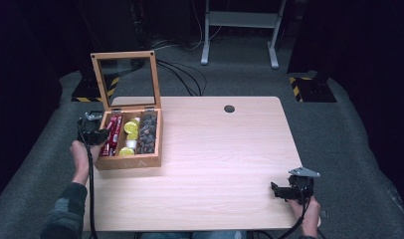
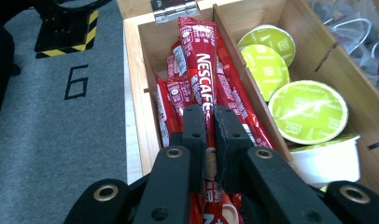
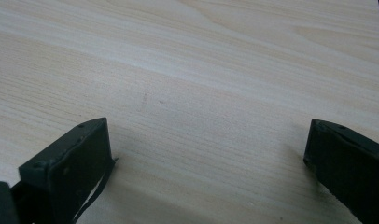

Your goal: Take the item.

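The Nescafé stick is pinched between the jaws of the left tongs, which are clamped narrow on it down in the outermost compartment of the wooden box, the one nearest those tongs. From here the step looks like a lift-out, and the clean way to do it is straight up along the sachet's own length, slowly, because more red sticks lie packed beside and under the held one and touching it; a sideways drag could pull neighbours along or snag on the divider just to the right of the jaws. The grip sits low on the sachet, so most of its length stretches ahead of the jaws, free to flop; keep the squeeze steady and clear the box wall before swinging away. The sachet itself is long, slim and glossy red with white lettering running down its length, lying on top of the pile and pointing toward the hinge. Beyond the divider, green-lidded capsules fill the middle compartment. Meanwhile the right tongs sit well apart over bare desk, jaws spread wide with nothing between them.
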